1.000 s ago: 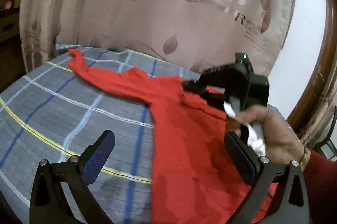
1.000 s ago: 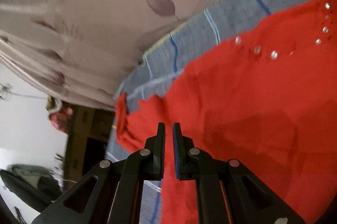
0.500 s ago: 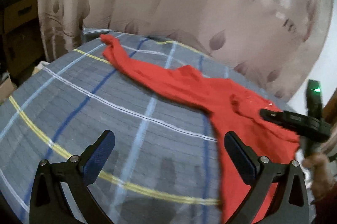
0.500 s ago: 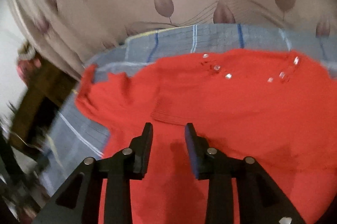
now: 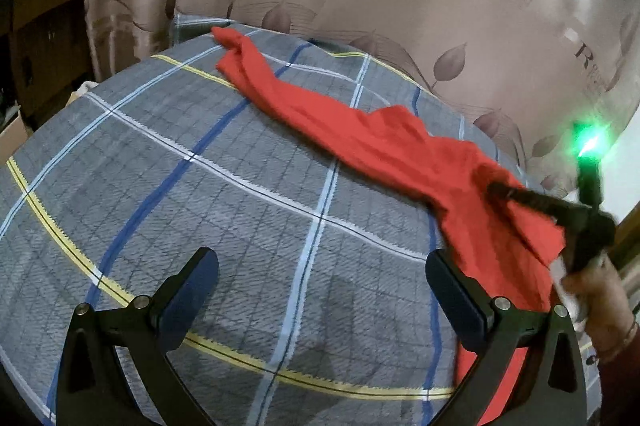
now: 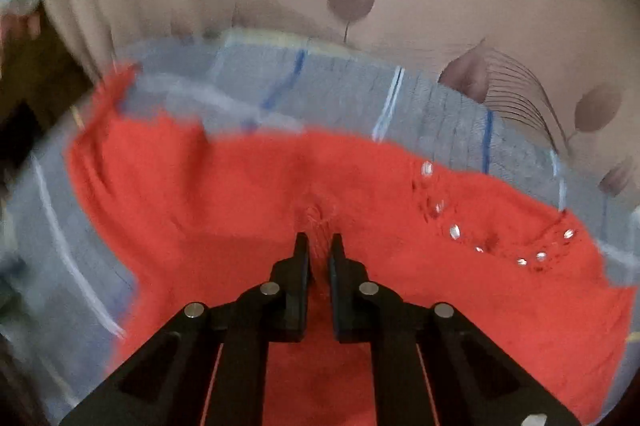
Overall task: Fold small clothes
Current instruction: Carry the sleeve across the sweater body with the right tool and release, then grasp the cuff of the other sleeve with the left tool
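Note:
A small red garment [image 5: 360, 134] lies across a grey plaid blanket [image 5: 200, 186], one long sleeve stretched toward the far left corner. My left gripper [image 5: 320, 262] hovers open over bare blanket to the garment's left, with nothing between its fingers. At the right, my right gripper [image 5: 496, 188] has a bunch of the red cloth pinched and lifted. In the right wrist view its jaws [image 6: 319, 240] stand nearly together with a pucker of the red garment [image 6: 240, 206] caught between them. Shiny studs [image 6: 452, 232] line the neckline to the right.
A beige curtain [image 5: 400, 6] with a leaf print hangs right behind the bed's far edge. Dark wooden furniture [image 5: 36, 38] stands at the far left. A person's hand [image 5: 596, 298] holds the right gripper at the right edge.
My right gripper opened, rolled and shut again on a fold of the red garment, lifting it. The left gripper swung left, away from the cloth and over bare blanket.

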A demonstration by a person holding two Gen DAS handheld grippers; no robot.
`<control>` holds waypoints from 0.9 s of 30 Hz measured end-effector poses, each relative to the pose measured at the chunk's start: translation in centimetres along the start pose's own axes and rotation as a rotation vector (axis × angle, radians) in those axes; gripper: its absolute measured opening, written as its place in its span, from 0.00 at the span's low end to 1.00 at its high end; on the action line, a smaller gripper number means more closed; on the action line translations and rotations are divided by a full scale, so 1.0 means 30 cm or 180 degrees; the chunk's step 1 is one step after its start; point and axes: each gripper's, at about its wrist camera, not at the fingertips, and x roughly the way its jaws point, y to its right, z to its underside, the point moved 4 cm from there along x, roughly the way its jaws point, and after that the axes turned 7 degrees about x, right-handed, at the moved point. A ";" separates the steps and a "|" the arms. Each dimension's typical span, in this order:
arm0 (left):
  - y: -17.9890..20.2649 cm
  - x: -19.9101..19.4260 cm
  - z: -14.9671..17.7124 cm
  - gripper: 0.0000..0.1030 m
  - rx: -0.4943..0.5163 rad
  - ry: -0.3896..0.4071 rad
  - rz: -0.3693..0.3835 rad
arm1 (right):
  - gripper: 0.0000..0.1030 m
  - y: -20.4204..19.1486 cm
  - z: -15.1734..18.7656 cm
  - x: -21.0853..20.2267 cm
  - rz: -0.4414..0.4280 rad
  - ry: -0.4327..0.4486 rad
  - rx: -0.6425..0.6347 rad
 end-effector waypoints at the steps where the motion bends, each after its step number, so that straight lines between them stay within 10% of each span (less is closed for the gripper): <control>1: -0.006 -0.004 -0.001 1.00 -0.0019 0.0017 -0.0001 | 0.08 -0.003 -0.021 -0.027 -0.0132 0.0071 0.0117; 12: -0.007 0.000 -0.004 1.00 -0.0028 0.0092 -0.0041 | 0.14 -0.161 0.023 0.098 -0.0851 -0.0241 0.0391; 18: -0.032 -0.018 -0.057 1.00 0.0197 0.0178 -0.0142 | 0.55 0.007 0.034 -0.139 -0.1302 0.0274 0.0643; 20: -0.057 -0.020 -0.096 1.00 0.0218 0.0234 -0.0118 | 0.77 0.073 0.087 -0.251 -0.1263 0.0451 0.0610; 27: -0.202 0.134 -0.310 1.00 0.0027 0.0082 -0.0099 | 0.79 0.237 0.332 -0.402 -0.0555 0.0516 0.0365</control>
